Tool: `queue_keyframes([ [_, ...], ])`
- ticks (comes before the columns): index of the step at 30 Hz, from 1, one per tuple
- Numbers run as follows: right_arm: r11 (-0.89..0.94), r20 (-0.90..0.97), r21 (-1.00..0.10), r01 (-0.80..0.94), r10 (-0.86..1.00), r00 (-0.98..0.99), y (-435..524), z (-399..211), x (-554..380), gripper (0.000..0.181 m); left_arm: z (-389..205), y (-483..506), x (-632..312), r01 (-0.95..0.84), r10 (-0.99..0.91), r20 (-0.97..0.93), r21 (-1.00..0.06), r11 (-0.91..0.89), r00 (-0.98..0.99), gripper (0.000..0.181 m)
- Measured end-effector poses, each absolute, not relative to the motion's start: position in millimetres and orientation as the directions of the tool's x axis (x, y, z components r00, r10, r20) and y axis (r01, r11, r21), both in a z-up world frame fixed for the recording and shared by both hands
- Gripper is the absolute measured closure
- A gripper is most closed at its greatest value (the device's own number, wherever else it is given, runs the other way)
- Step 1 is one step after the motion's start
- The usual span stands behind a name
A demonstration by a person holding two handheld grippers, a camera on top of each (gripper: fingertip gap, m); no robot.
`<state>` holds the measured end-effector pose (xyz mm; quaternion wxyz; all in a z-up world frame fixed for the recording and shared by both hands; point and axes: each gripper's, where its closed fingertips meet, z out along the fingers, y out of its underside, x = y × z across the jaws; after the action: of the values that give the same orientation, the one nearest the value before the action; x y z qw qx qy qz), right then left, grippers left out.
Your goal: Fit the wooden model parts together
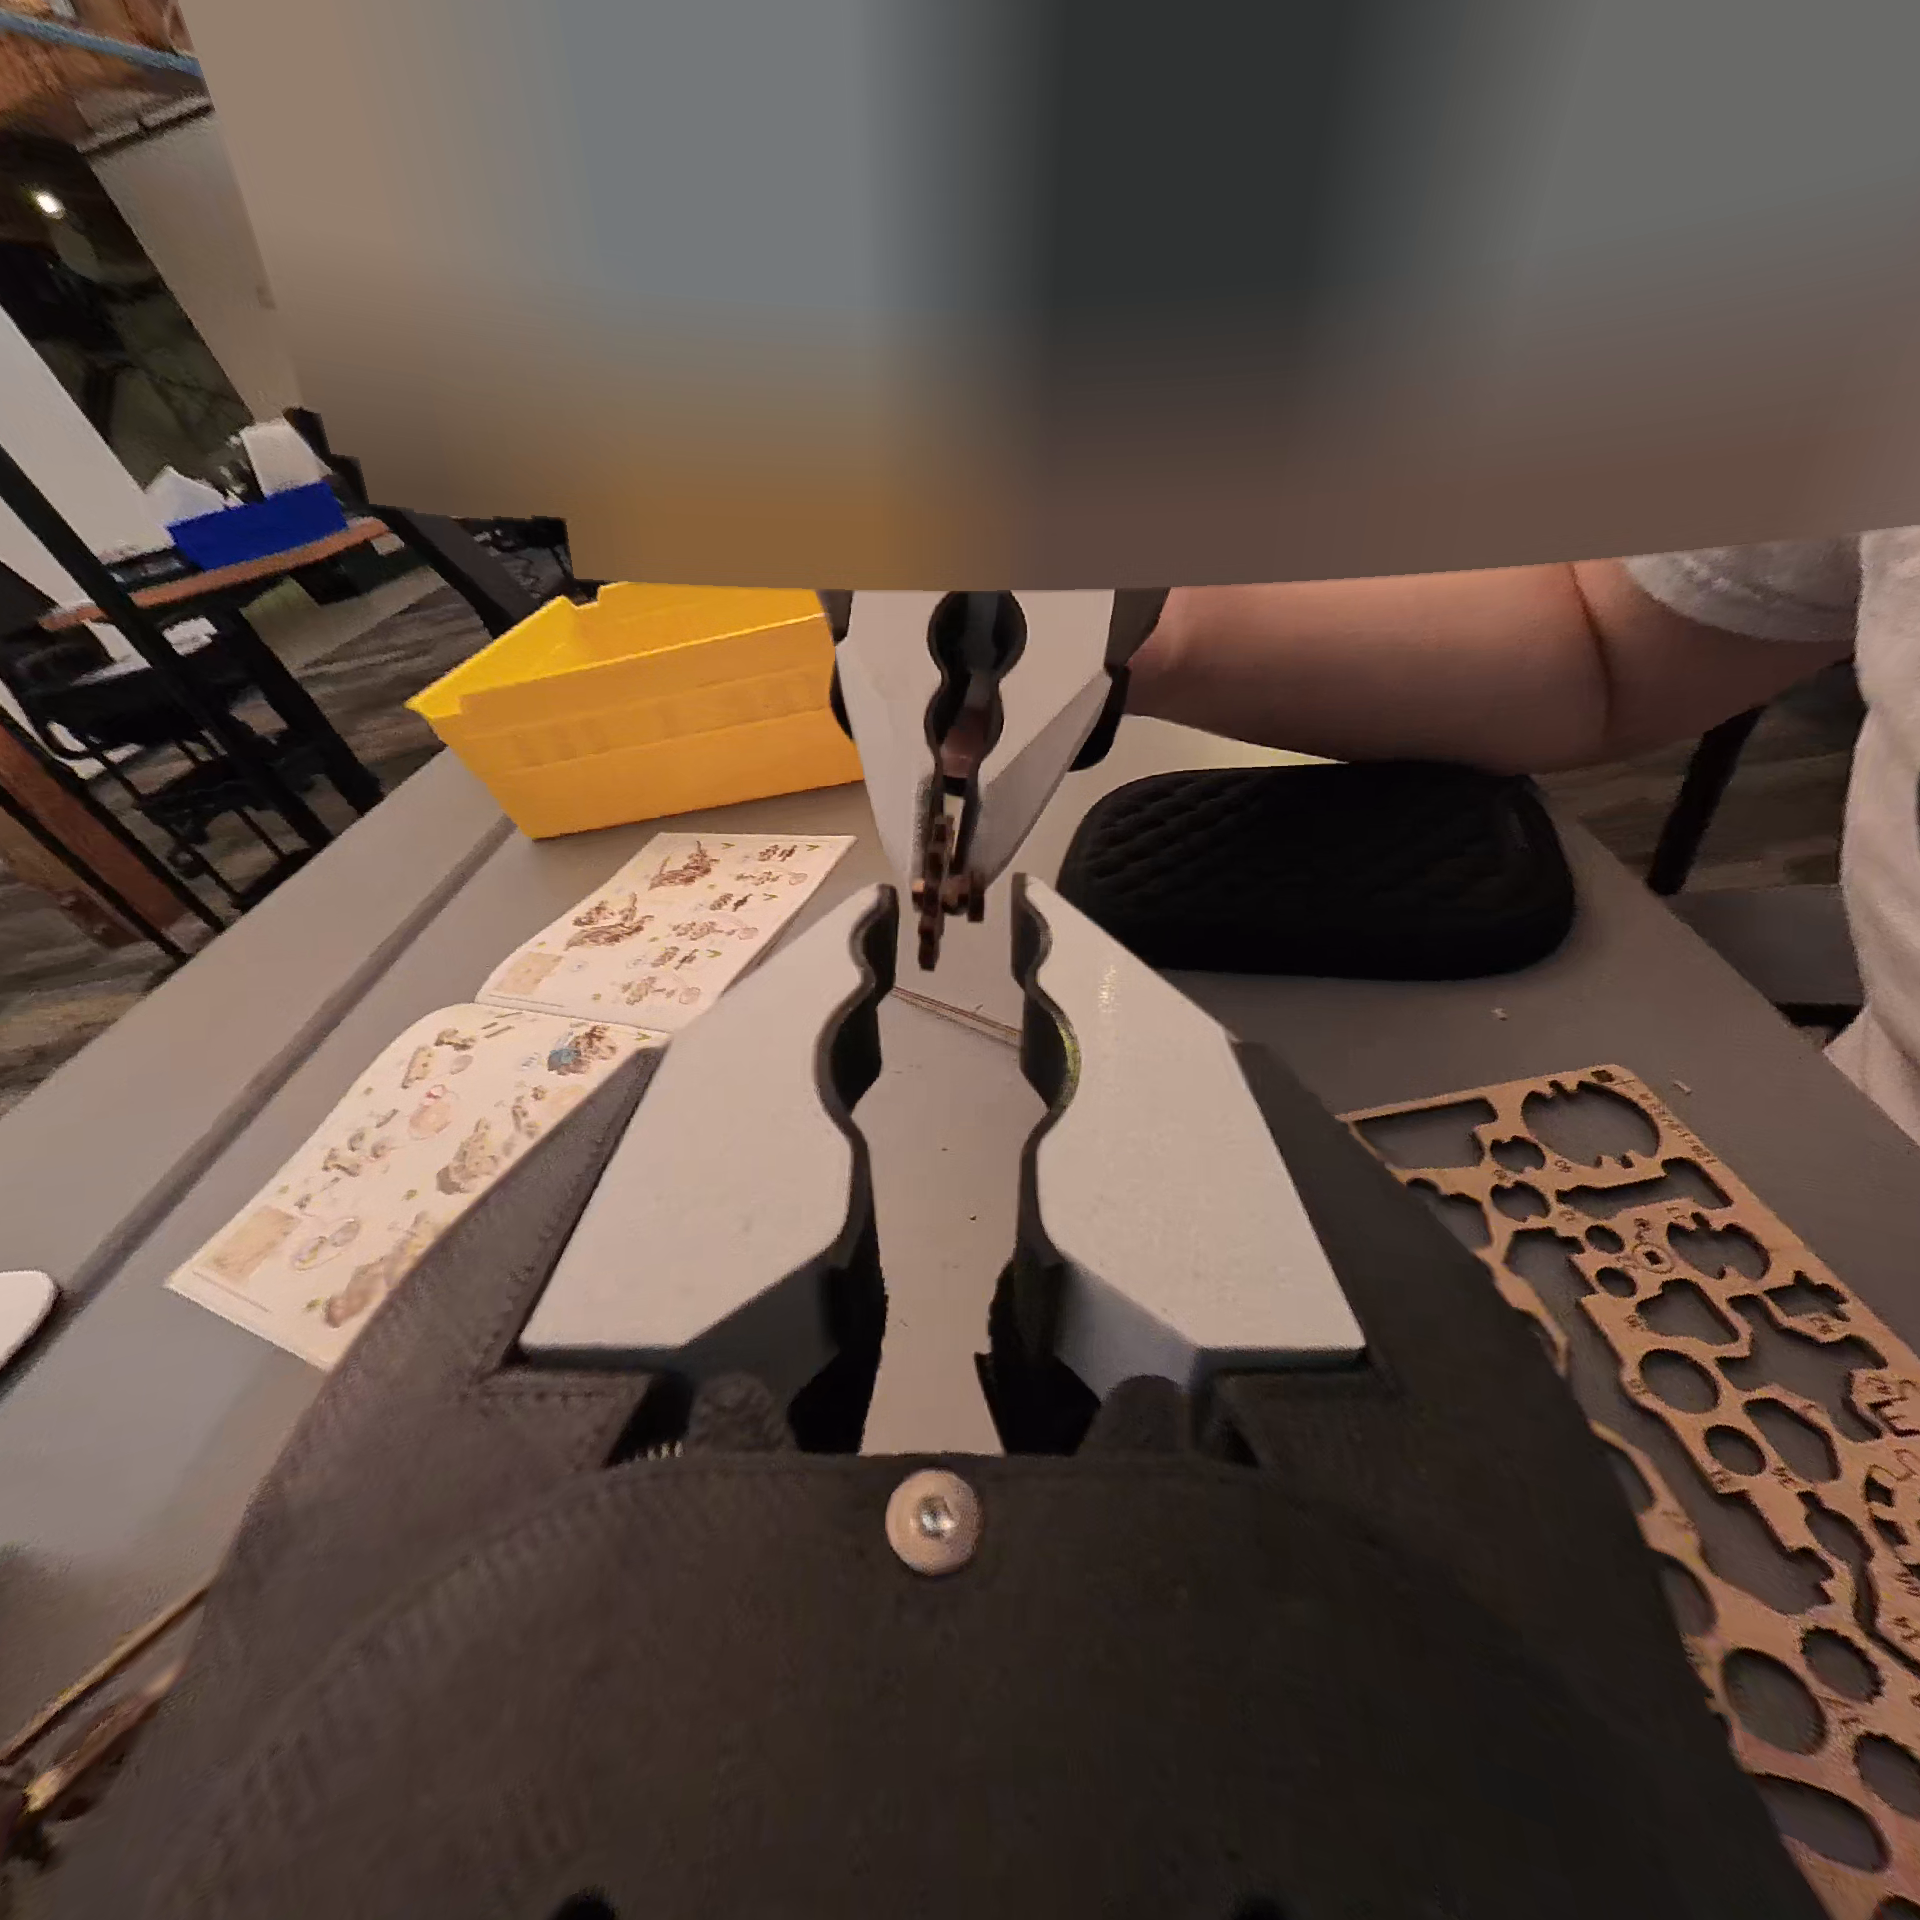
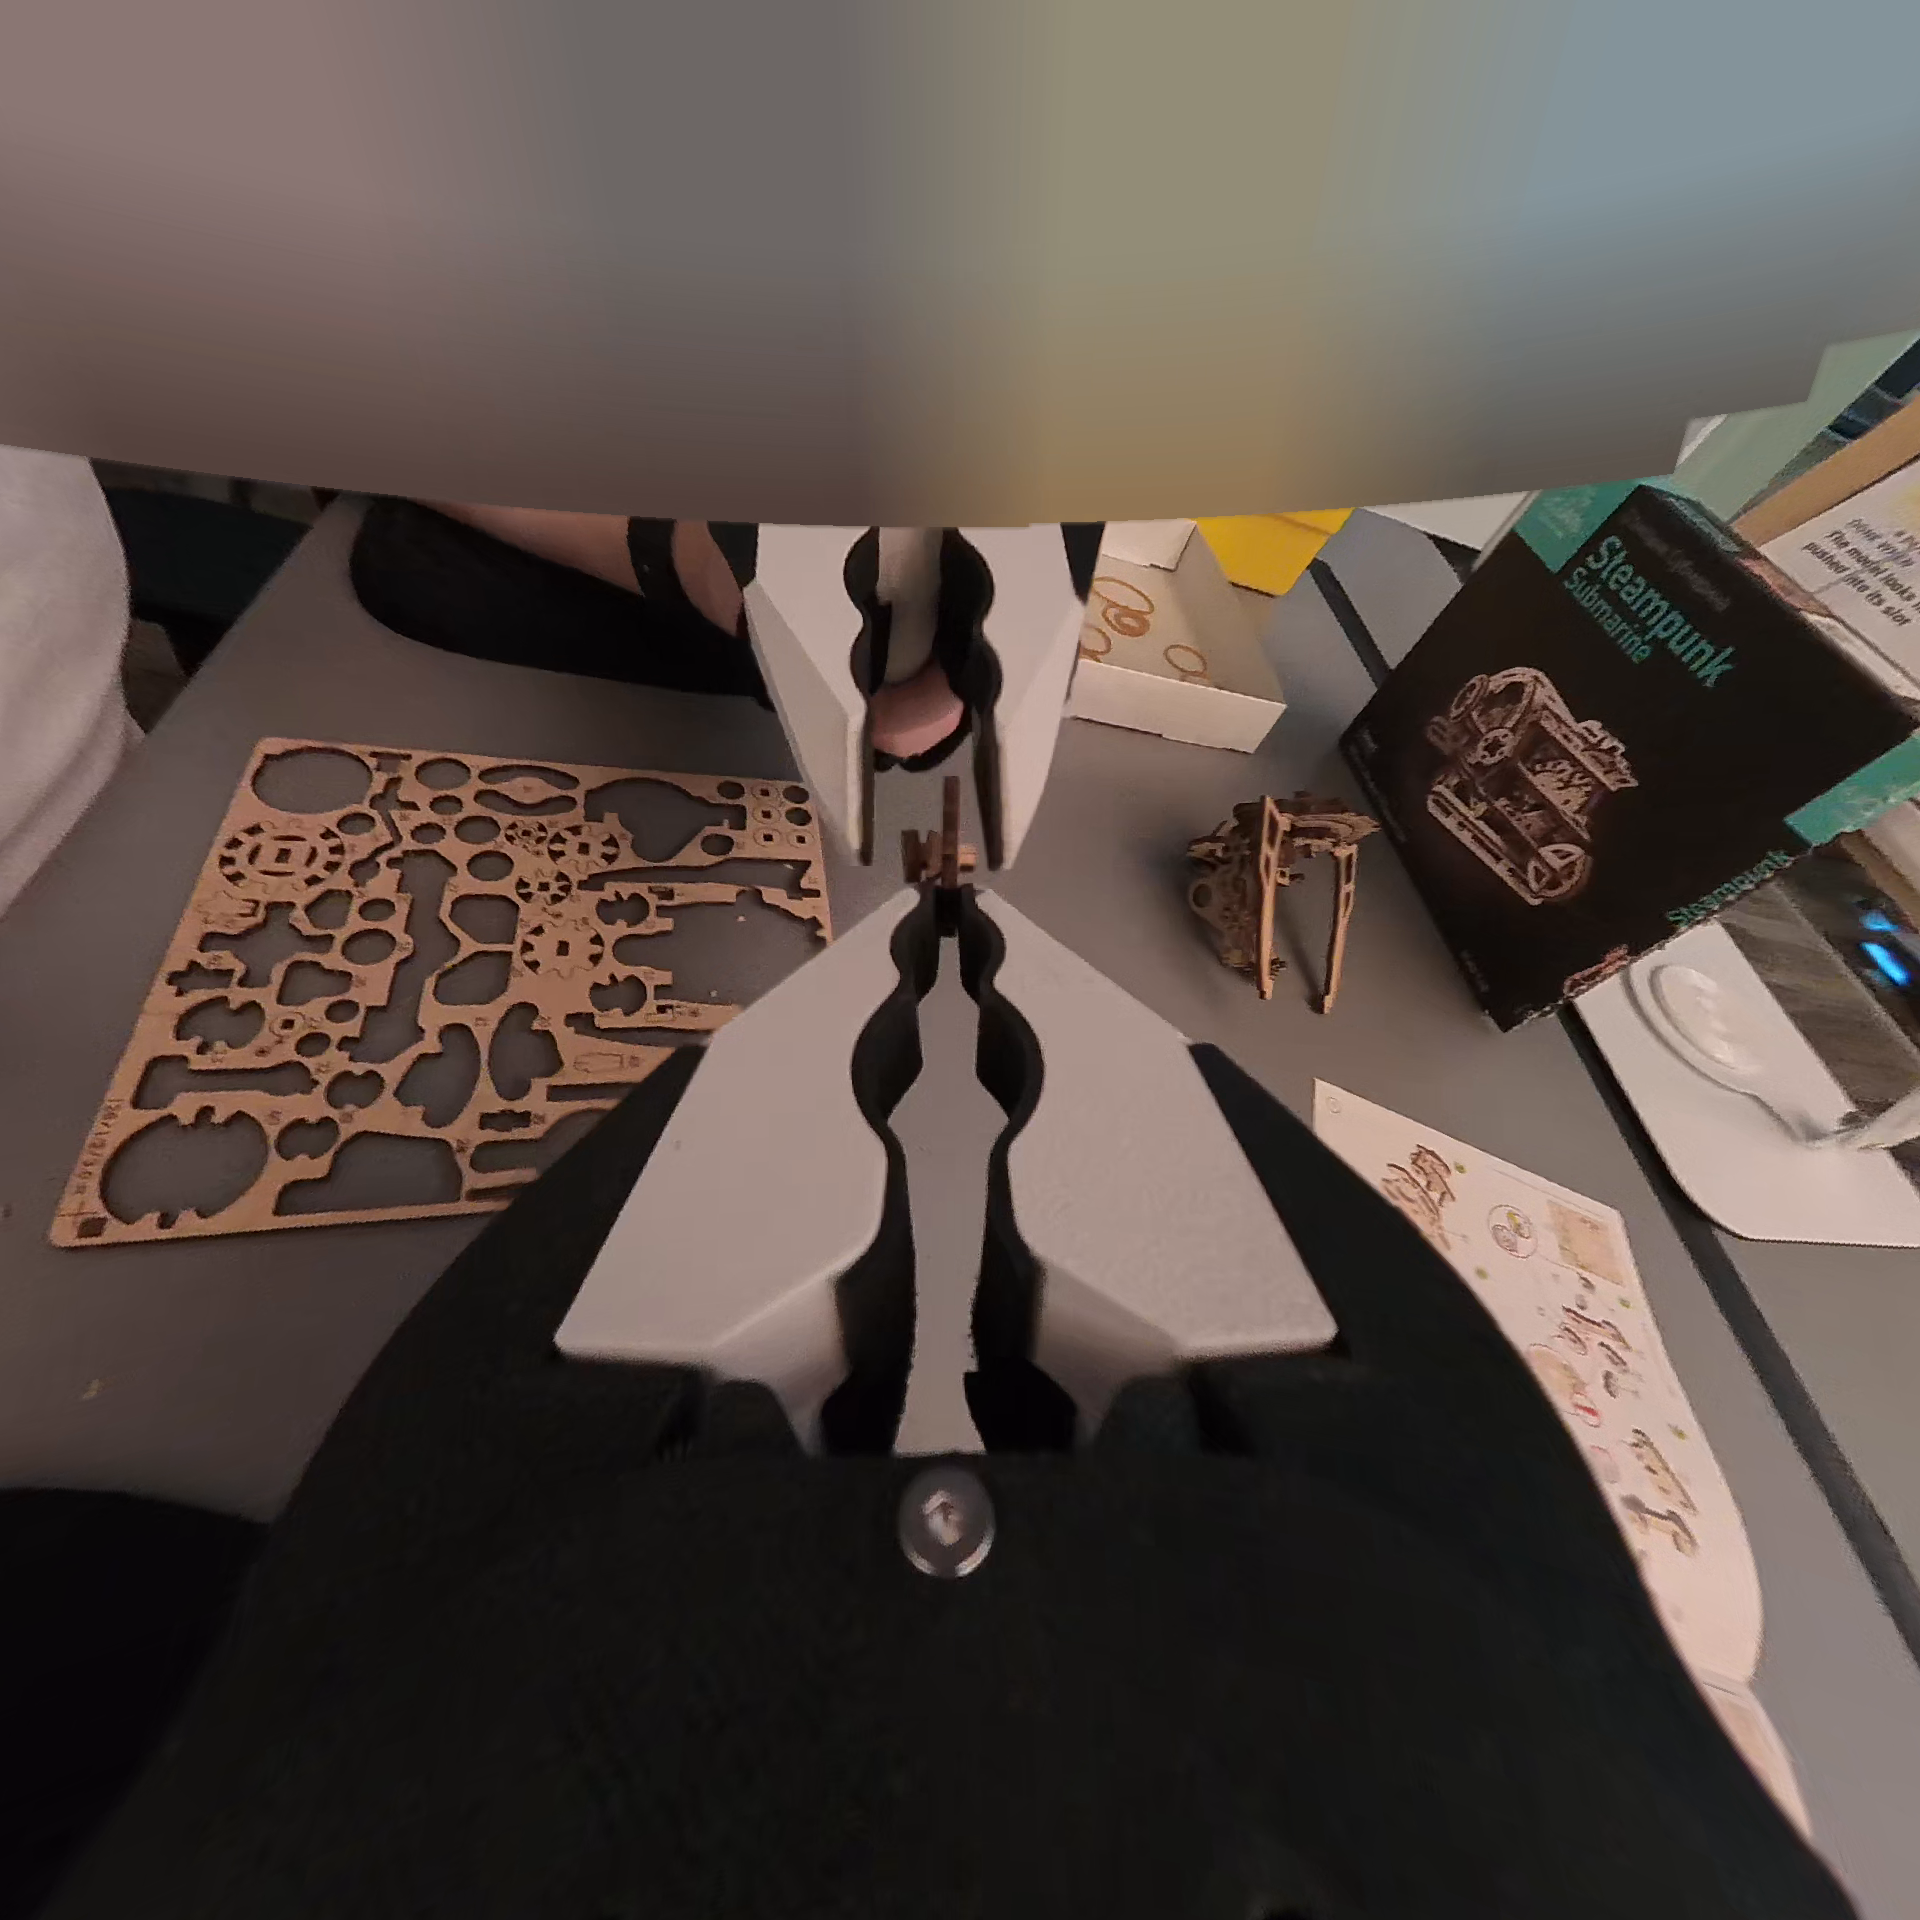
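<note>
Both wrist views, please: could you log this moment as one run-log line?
right gripper: shut on small wooden part | left gripper: open, fingers either side of part | part held above table | partly built model: untouched

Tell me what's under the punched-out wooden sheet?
Through the holes of the sheet only grey table shows. Whatever lies under its solid wood is covered.

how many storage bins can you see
2: a yellow bin at the table's far edge, behind the booklet, and a blue bin on a farther table in the background. The blurred patch may hide others.
</note>
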<state>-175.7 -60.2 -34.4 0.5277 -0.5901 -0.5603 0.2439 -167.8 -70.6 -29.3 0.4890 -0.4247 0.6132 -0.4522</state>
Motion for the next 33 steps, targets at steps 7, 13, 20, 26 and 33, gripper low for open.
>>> queue_keyframes([
  [7,0.209,0.341,-0.869,0.448,0.909,0.238,-59,-42,-175,0.180,-38,-69,-167,-0.130,-0.928,-0.349,-0.922,0.364,-0.129,0.169],
  [13,0.198,0.340,-0.859,0.472,0.910,0.237,-58,-46,-173,0.180,-43,-68,-167,-0.155,-0.918,-0.374,-0.907,0.392,-0.134,0.172],
  [20,0.173,0.312,-0.865,0.471,0.921,0.233,-59,-47,-173,0.180,-51,-67,-166,-0.211,-0.907,-0.396,-0.883,0.418,-0.139,0.172],
  [26,0.175,0.336,-0.832,0.527,0.915,0.226,-56,-59,-172,0.180,-61,-64,-165,-0.256,-0.890,-0.432,-0.853,0.455,-0.145,0.172],
  [33,0.183,0.349,-0.820,0.543,0.911,0.221,-57,-59,-173,0.180,-62,-66,-165,-0.267,-0.910,-0.384,-0.871,0.413,-0.157,0.172],
])
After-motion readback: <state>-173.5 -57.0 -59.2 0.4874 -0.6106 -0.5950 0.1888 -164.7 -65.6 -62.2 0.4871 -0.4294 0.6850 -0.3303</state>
